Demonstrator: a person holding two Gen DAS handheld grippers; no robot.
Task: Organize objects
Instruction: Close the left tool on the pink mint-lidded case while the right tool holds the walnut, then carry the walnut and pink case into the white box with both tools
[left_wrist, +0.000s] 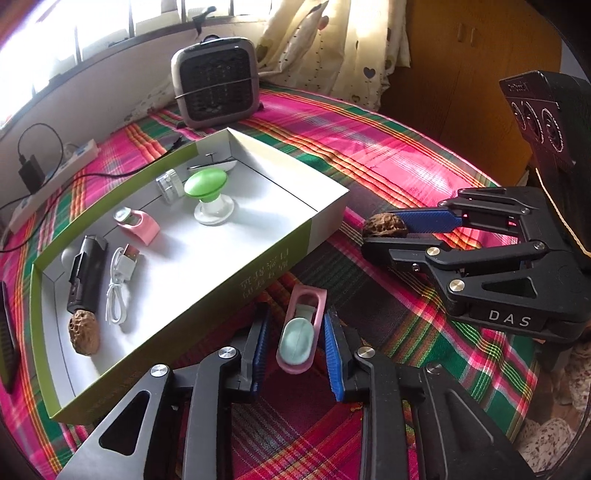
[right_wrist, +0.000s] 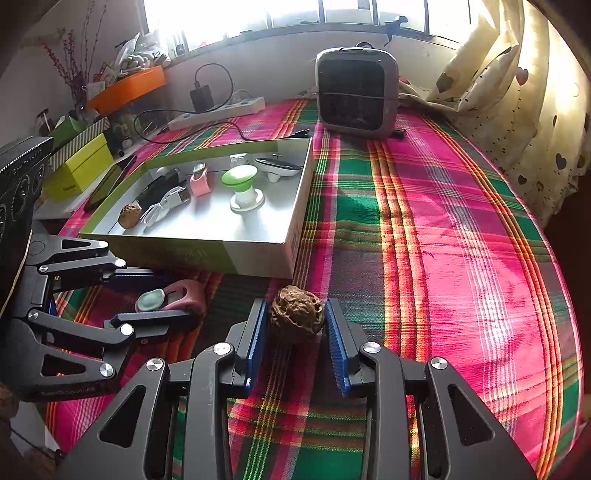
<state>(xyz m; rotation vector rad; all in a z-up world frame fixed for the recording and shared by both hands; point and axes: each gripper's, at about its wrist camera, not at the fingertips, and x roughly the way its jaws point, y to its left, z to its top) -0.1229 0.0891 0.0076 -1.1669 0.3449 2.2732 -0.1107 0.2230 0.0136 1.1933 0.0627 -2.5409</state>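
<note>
Left claw (left_wrist: 293, 345) sits low over the plaid cloth (right_wrist: 443, 229) on the bench, its blue pads on either side of a pink clip (left_wrist: 301, 332) with a pale green oval pad on it; whether the pads actually press the clip I cannot tell. Right claw (right_wrist: 295, 325) is closed on a brown walnut (right_wrist: 295, 314), both pads touching its sides, with the walnut down at the cloth just in front of the box's near right corner.

Largest first: plaid cloth, pink, green and orange, covers the bench. Grey square heater (right_wrist: 356, 92) stands at the far end near the window. Shallow cardboard box (left_wrist: 207, 295), green outside and white inside, lies between the heater and the claws. White power strip (right_wrist: 218, 110) with a black plug lies left of the heater.

Inside the box: green-topped plunger thing (left_wrist: 207, 188) upright on a white base, about mid-box. Black cylinder (left_wrist: 86, 273) lies near the left end, touching a second walnut (left_wrist: 84, 332). Coiled white USB cable (left_wrist: 120, 284) lies just beside the cylinder. Second pink clip (left_wrist: 136, 221) sits between the cable and the plunger thing. Small clear jar (left_wrist: 168, 184) lies near the far wall.

Pink clip between the left claw's pads lies outside the box, just by its near wall.
</note>
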